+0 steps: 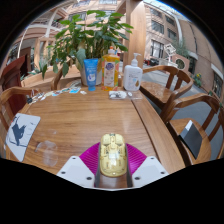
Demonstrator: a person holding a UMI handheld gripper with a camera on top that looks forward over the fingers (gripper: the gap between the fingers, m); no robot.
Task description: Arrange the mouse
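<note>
— Gripping anything?
— Yes: the gripper (113,172) is clenched on a pale yellow mouse (113,155), both pink pads (90,157) pressing its sides.
— Where, and pointing how?
— Over the wooden table's (70,115) near edge, long axis running straight away towards the far-edge bottles (111,72).

wooden table (85,118), bare warm-brown top, pale yellow mouse (113,155) on its near edge on a magenta mat (92,152), potted plant (85,40), blue carton (92,73), yellow bottle (111,70) and white bottle (132,76) at the far edge, papers (21,131) to one side
</note>
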